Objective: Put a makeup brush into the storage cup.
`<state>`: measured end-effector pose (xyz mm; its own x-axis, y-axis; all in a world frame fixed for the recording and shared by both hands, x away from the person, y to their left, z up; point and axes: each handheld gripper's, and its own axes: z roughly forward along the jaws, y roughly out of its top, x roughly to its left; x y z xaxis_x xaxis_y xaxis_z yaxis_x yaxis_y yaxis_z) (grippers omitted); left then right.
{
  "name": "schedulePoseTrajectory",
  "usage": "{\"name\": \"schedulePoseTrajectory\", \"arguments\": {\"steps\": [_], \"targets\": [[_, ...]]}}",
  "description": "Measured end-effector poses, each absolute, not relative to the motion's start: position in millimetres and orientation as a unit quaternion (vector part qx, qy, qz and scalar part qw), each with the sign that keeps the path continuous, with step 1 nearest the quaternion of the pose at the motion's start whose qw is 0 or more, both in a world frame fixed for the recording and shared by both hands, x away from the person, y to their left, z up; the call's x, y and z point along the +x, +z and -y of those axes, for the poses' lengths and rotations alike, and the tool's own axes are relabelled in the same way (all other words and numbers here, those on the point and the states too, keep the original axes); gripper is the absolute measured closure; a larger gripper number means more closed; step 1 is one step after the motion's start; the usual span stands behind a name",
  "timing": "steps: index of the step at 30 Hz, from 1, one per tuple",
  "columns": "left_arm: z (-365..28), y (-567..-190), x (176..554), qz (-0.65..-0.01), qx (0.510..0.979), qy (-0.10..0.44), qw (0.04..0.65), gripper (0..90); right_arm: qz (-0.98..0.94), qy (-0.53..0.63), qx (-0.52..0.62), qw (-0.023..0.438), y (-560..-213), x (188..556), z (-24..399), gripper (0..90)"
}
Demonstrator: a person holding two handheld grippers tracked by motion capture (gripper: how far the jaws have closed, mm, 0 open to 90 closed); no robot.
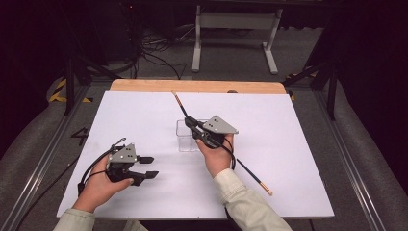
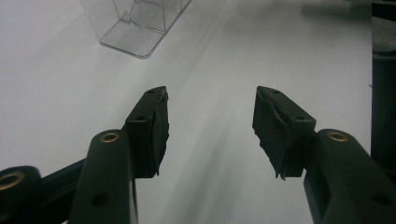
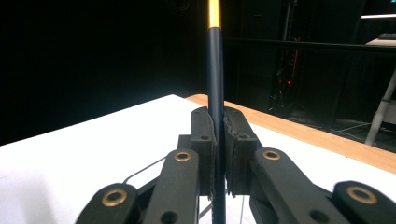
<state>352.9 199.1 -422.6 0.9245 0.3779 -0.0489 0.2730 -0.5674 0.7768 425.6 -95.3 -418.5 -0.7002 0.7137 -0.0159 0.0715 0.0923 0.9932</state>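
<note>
My right gripper (image 1: 191, 123) is shut on a long thin black stick (image 1: 180, 105) with gold-coloured tips. It holds the stick tilted, far end up and away, above a small clear plastic box (image 1: 184, 138) at the middle of the white board (image 1: 144, 115). In the right gripper view the stick (image 3: 215, 74) runs straight up between the closed pads, its gold band at the top. A second black stick (image 1: 252, 174) with a gold tip lies on the board behind the right hand. My left gripper (image 1: 150, 167) rests low at the front left, open, nothing between its jaws. The clear box (image 2: 140, 23) sits ahead of it.
The white board lies on a wooden tabletop (image 1: 202, 86) whose far edge shows beyond it. A white metal stand (image 1: 235, 21) and cables are on the floor behind. Metal rails (image 1: 43, 154) run along both sides.
</note>
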Motion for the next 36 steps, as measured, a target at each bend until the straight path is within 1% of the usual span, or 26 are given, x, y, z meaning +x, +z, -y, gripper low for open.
{"name": "schedulePoseTrajectory", "arguments": {"steps": [25, 36], "targets": [[-198.7, -423.3, 352.6, -0.183, 0.883, 0.060, 0.428, 45.4, -0.682, 0.622, 0.293, 0.248, -419.4, 412.4, 108.8, 83.0], [-195.9, -423.8, 352.6, -0.184, 0.884, 0.058, 0.426, 45.5, -0.689, 0.614, 0.296, 0.248, -416.3, 406.8, 119.3, 84.3]]}}
